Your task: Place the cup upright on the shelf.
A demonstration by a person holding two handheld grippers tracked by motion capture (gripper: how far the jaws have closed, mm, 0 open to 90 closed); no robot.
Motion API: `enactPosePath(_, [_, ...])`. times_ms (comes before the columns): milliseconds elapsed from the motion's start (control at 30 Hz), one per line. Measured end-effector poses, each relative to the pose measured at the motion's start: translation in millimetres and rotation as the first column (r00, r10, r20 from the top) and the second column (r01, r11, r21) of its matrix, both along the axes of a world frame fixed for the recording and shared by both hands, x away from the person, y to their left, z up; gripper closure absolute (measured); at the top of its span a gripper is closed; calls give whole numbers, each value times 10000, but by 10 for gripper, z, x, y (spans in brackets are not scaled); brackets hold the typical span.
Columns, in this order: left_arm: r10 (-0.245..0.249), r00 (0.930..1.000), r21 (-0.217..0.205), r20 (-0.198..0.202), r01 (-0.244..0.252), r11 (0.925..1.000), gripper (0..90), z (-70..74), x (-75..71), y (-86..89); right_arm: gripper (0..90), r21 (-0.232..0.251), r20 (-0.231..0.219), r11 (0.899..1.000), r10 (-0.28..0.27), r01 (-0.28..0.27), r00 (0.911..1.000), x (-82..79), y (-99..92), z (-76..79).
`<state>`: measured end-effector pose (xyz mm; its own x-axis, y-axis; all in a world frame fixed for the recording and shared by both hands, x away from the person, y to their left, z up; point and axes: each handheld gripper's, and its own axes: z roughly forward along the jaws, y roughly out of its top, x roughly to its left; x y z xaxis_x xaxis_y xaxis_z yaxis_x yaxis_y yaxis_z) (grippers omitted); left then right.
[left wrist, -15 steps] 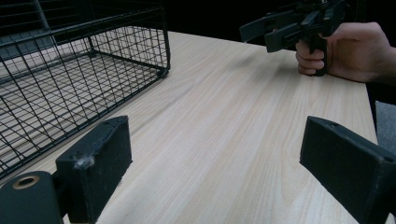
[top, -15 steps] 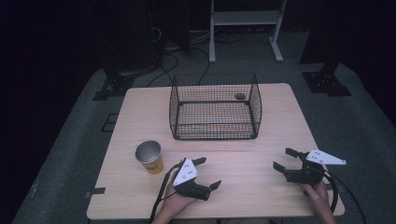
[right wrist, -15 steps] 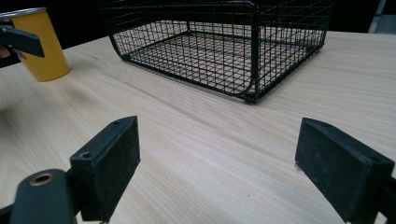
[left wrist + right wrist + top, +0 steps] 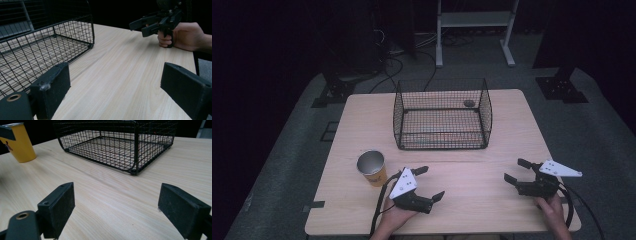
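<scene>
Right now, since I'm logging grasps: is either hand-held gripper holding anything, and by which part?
Nothing is held. The left hand-held gripper and right hand-held gripper both stand open over bare table; the yellow cup stands untouched.

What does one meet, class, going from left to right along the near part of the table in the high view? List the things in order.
Yellow cup → left tool → right tool.

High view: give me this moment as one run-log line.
left gripper: open, empty, beside yellow cup | right gripper: open, empty | wire basket: mid-table | table: bare between grippers
</scene>
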<state>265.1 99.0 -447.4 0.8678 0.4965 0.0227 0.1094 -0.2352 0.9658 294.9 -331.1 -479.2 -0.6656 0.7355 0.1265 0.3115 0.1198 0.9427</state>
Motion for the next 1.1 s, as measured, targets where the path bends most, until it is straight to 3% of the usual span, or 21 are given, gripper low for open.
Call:
enactPosePath(333, [127,9996,14,268,-128,9999,67,127,-21,60,129,48,-29,10000,-21,21,10000,4,-6,-1])
enactPosePath(567, [240,9995,48,205,-241,9997,32,174,-16,102,129,97,-60,9999,-52,53,10000,6,-10,-1])
enactPosePath(1100, [393,9981,-15,477,-393,9992,29,397,-55,282,129,152,-97,9998,-111,113,9999,7,-14,-2])
